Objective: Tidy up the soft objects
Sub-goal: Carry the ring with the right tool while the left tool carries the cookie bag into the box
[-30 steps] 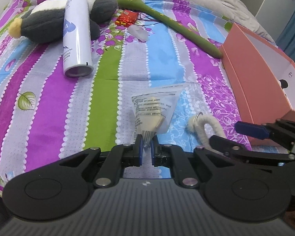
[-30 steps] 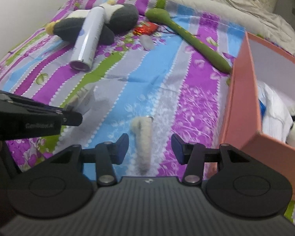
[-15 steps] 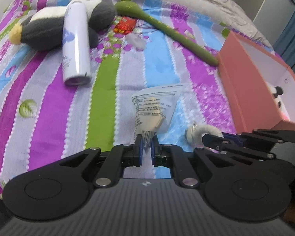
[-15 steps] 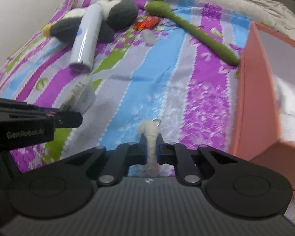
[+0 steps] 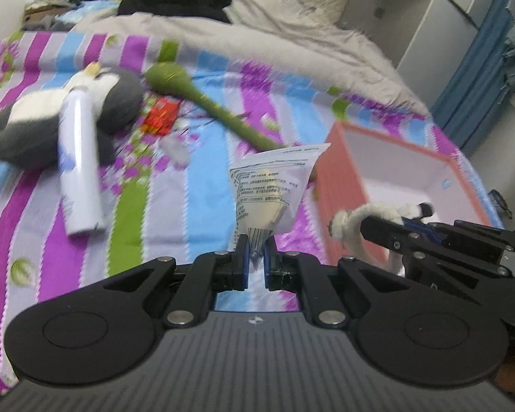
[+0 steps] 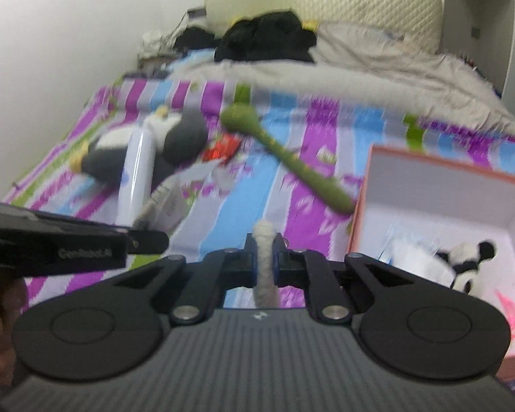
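- Print on the plastic packet (image 5: 274, 185) too small to read.
- Bedspread (image 6: 257, 189) smeared by blur.
- Panda toy (image 6: 463, 261) half buried in the box (image 6: 446, 175).

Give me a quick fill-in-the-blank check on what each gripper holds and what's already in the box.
1. The left gripper is shut on a clear plastic ____ with printed text.
2. The right gripper is shut on a fuzzy ____ keychain loop.
3. Inside the salmon-pink cardboard box sits a small plush ____.
4. The white spray can lies against the grey-and-white plush ____.

Missing words: packet; white; panda; penguin
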### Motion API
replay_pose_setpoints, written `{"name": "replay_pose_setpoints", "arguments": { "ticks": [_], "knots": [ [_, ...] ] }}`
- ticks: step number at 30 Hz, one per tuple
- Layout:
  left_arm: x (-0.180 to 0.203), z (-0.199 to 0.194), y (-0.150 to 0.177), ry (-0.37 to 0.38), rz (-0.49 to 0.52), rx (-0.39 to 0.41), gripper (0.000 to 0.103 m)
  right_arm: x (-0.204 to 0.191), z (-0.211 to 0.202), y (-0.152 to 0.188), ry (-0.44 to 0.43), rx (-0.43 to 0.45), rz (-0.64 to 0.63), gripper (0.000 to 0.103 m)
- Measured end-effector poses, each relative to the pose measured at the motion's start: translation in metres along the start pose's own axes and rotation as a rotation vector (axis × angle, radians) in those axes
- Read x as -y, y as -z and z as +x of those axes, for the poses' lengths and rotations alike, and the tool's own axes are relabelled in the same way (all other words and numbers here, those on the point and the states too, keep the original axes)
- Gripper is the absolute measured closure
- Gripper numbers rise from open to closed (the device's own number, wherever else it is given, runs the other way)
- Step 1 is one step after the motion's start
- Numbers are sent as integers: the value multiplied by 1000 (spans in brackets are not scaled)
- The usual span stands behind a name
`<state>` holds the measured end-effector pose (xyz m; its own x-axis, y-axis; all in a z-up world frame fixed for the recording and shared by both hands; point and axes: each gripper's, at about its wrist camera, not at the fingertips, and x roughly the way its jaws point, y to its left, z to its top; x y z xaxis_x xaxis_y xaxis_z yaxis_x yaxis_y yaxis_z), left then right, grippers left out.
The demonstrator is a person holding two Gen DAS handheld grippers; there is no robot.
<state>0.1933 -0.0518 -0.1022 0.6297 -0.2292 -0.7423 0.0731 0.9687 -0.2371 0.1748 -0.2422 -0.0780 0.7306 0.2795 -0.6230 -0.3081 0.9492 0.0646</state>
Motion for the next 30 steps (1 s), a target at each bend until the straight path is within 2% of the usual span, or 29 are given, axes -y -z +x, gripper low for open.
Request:
{"name": "replay_pose_setpoints", "arguments": {
  "ticks": [11,18,22,30],
  "knots": [
    [63,-18,-48,85,69,83,93,50,-45,-37,78,130,65,91],
    [107,-11,-67,146,118,84,93,88,-59,-46,147,154,95,91],
    [135,4,-70,168,149,60,93,114,-56,-43,189,119,124,91],
    [186,56,-68,193,211,-55,93,172,-23,-21,251,-53,238,91]
  ]
}}
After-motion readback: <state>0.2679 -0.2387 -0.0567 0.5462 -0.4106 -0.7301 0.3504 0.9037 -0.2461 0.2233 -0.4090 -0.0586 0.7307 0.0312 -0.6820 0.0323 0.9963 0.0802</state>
